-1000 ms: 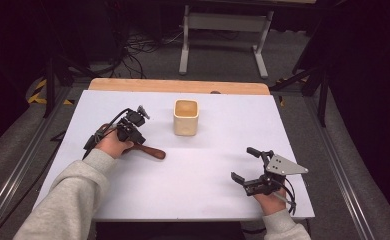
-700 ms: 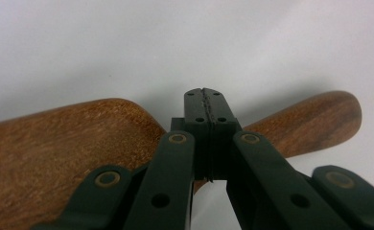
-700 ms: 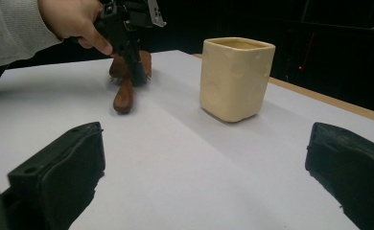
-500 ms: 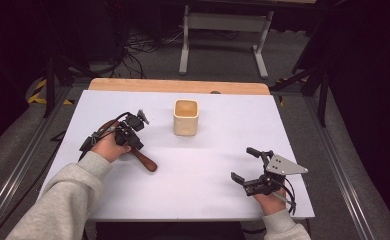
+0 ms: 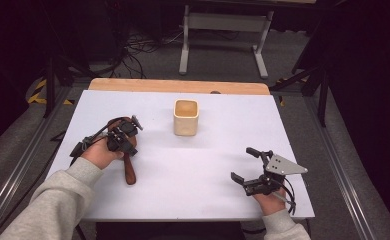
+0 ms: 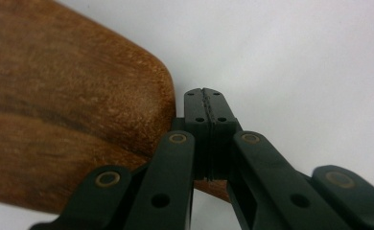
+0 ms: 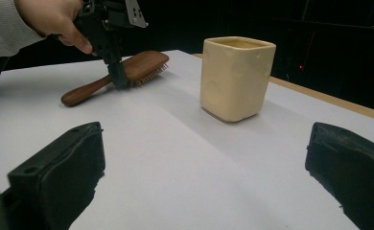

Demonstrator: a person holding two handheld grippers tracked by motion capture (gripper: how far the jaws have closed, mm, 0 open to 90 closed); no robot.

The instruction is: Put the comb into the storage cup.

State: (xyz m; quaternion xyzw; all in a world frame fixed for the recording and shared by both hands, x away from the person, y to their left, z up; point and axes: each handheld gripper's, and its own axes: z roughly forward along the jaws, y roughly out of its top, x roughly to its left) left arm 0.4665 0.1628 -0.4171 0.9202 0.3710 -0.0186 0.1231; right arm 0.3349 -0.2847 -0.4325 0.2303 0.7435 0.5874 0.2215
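Jaws of left gripper [image 6: 208, 112] pressed together against wooden hairbrush [image 6: 70, 110]; right gripper [image 5: 249, 167] jaws wide apart, empty

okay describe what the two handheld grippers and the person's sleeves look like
Both grippers are black linkage mechanisms. The left gripper has brass-coloured pivot pins and ribbed fingers, with a black cable trailing off it. The right gripper carries a grey three-cornered plate with small holes, and its fingers are thick black pads. The person wears light grey knit sleeves.

Cup [image 5: 185, 117] mid-table, hairbrush [image 5: 128, 165] left; elsewhere open.
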